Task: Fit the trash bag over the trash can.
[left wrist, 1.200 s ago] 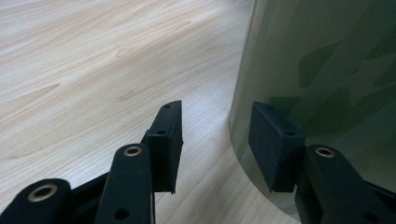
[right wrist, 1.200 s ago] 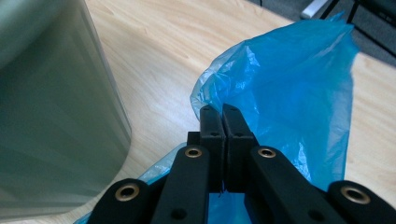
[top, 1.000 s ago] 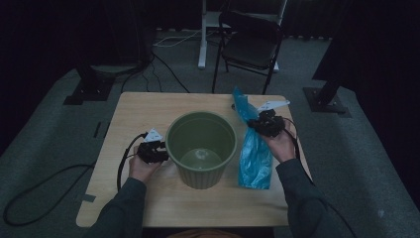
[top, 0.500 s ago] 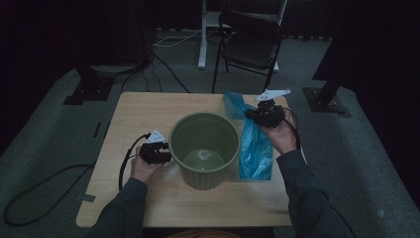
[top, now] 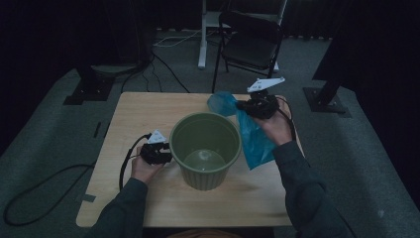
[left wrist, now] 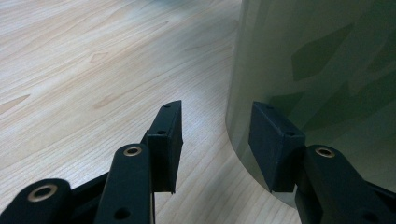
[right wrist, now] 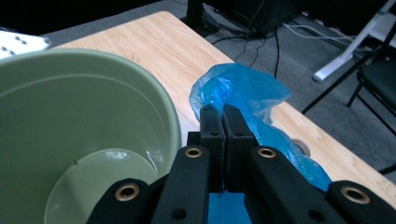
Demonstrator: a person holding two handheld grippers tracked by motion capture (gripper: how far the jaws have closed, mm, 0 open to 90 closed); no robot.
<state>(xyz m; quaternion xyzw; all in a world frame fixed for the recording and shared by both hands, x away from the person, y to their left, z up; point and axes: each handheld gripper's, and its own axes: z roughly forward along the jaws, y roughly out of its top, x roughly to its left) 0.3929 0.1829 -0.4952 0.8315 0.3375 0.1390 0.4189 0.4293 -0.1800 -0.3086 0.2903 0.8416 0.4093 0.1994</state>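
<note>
A green plastic bucket stands upright in the middle of the wooden table; its inside holds nothing. My right gripper is shut on a blue plastic bag, held up beside the bucket's far right rim, the bag hanging down to the table. In the right gripper view the bag bunches just past the closed jaws of my right gripper. My left gripper rests low at the bucket's left side. It stands open, its jaws apart right against the bucket wall.
A black folding chair and a white stand leg are behind the table. Dark stand bases and cables lie on the grey floor at left and right. The table's left half is bare wood.
My right gripper has lifted the blue bag and moved it left, toward the bucket's rim. The left gripper has stayed beside the bucket.
</note>
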